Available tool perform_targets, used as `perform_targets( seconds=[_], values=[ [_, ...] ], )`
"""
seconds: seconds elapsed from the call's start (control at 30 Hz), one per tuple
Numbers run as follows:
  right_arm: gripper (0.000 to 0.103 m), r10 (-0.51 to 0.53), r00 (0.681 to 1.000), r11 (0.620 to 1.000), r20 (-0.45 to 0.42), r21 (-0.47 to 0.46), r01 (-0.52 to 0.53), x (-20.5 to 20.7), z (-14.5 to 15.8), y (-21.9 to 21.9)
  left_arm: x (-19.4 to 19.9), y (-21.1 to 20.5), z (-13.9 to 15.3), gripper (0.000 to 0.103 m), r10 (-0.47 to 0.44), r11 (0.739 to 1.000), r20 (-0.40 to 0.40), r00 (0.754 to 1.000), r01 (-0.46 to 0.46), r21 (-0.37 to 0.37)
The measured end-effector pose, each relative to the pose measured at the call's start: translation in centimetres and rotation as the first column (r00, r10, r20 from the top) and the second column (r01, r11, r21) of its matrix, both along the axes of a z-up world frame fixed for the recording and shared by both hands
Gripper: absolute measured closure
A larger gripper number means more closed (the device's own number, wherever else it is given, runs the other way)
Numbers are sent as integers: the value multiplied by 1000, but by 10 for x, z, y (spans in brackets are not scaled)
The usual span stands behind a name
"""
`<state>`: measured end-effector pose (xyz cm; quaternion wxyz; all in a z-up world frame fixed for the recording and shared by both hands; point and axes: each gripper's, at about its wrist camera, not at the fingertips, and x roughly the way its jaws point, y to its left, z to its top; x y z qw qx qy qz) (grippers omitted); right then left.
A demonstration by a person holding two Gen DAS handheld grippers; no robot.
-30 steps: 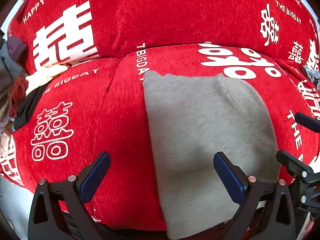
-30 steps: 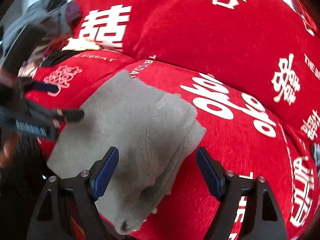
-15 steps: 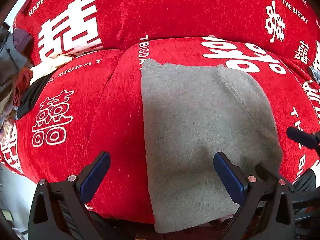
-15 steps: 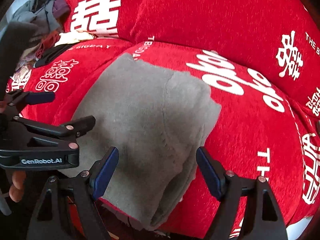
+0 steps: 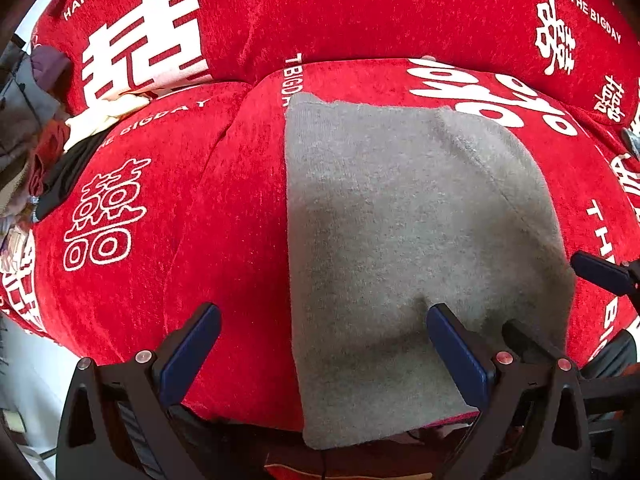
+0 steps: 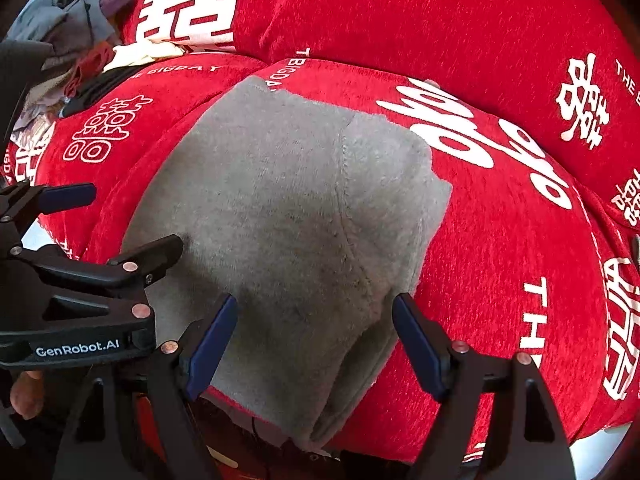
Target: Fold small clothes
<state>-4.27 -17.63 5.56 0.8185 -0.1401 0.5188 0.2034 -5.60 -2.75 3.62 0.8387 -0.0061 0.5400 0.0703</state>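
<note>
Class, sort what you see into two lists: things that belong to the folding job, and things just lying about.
Belongs to the job:
- grey garment
- left gripper, open
- right gripper, open

Lying about:
- pile of clothes
- red sofa cover, the work surface

Grey garment (image 5: 400, 248) flat on a red sofa cover (image 5: 192, 208), with the left gripper (image 5: 324, 344) low over it.

The garment lies on the seat cushion, its near edge hanging over the cushion's front. The left gripper's jaws stand wide apart: 1 blue pad is over bare red cover left of the garment, the other presses a small dent into the garment. The right gripper (image 5: 560, 300) reaches in at the garment's right edge. A heap of clothes (image 5: 36, 136) sits far left of the garment.
</note>
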Motion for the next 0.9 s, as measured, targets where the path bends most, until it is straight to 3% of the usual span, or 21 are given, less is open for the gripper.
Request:
perform_targets(
  seconds=[0.57, 0.9],
  values=[
    [21, 20, 1000, 999, -10, -39, -20, 3, -1, 6, -1, 10, -4, 0, 34, 999, 28, 999, -35, 29],
    [21, 20, 1000, 997, -20, -70, -21, 7, -1, 13, 0, 10, -4, 0, 15, 1000, 41, 999, -14, -19]
  ],
)
